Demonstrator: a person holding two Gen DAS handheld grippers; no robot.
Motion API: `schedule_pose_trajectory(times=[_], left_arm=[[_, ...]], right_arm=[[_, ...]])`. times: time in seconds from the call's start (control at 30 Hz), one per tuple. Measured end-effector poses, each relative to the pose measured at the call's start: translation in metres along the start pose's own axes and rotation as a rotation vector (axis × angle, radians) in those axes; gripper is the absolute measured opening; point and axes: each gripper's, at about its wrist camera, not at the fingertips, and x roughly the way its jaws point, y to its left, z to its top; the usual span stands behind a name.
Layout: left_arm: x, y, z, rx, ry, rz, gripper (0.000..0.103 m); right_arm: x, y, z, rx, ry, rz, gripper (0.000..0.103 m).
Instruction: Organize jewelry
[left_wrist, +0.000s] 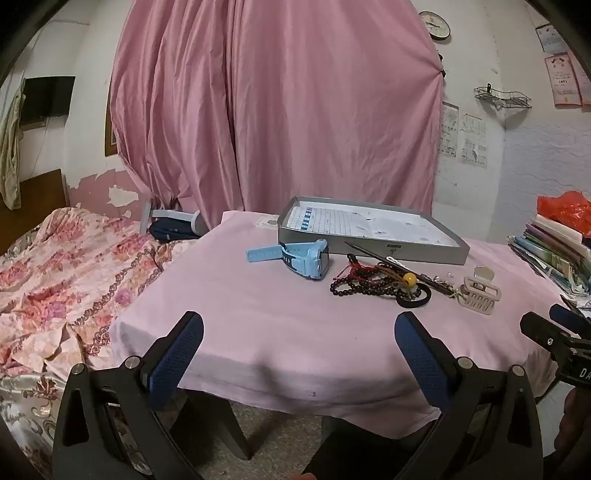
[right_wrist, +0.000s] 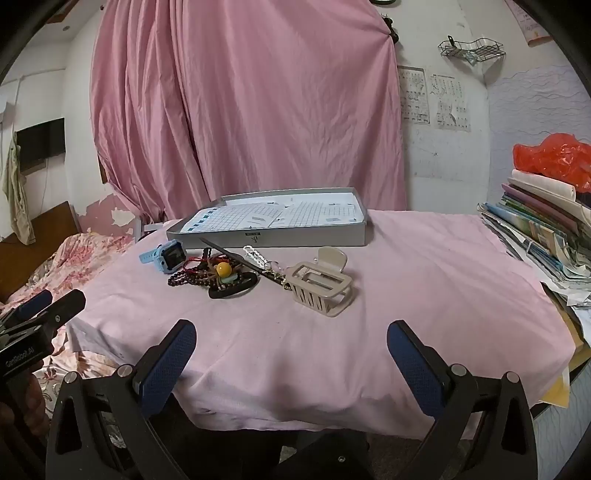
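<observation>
hovering at the near table edge, left gripper (left_wrist: 299, 354) and right gripper (right_wrist: 291, 350) gape empty, well short of the bead bracelets (right_wrist: 207, 277) and hair claw (right_wrist: 321, 286).

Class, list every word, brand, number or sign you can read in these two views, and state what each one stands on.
"GenRobot.AI": on the left gripper body, right wrist view.
"DA": cut-off letters on the right gripper body, left wrist view.
Grey tray front mark: too small to read.
Grid sheets in the tray: too small.
Wall charts, clock: blurred.
</observation>
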Motion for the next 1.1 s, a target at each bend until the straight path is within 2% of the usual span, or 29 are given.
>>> schedule_pose_trajectory(times=[1.1], left_arm=[[0.0058,0.0017,0.0000,-0.009,0.007,0.002,0.102]], right_arm=[[0.0010,-0.0008,-0.0017,0.006,0.006,0.006,0.103]])
